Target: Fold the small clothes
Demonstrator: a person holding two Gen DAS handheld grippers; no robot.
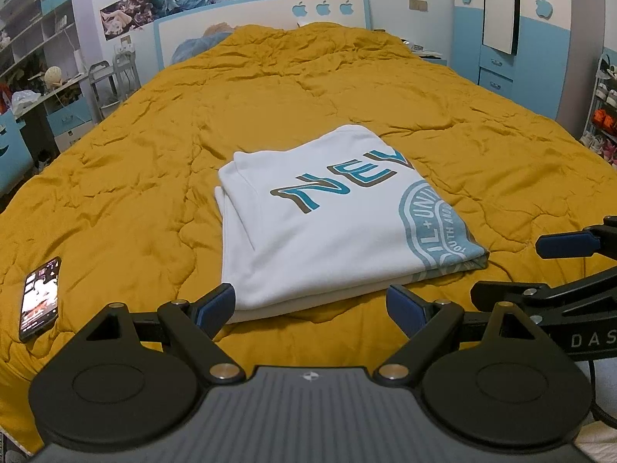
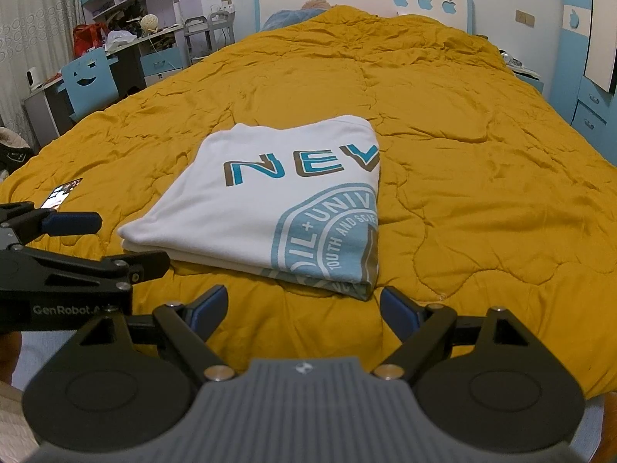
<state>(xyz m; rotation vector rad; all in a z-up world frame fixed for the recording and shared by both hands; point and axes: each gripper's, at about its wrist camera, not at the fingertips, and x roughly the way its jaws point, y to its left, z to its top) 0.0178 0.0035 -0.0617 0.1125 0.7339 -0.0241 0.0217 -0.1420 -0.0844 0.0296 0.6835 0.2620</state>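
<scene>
A white T-shirt [image 1: 327, 227] with blue "NEV" lettering and a round blue emblem lies folded into a flat rectangle on the mustard-yellow quilt [image 1: 154, 177]. My left gripper [image 1: 310, 308] is open just short of the shirt's near edge, nothing between its blue pads. The right gripper [image 2: 302, 306] is open too, its jaws wide in front of the shirt's [image 2: 277, 196] near right corner. Each gripper shows at the side of the other's view, the right one [image 1: 555, 270] at right and the left one [image 2: 112, 243] at left; neither touches the cloth.
A phone [image 1: 40, 297] with a lit screen lies on the quilt to the left of the shirt, and shows as a sliver [image 2: 61, 193] in the right wrist view. A blue-and-white headboard [image 2: 362, 0], desk and shelves stand around the bed.
</scene>
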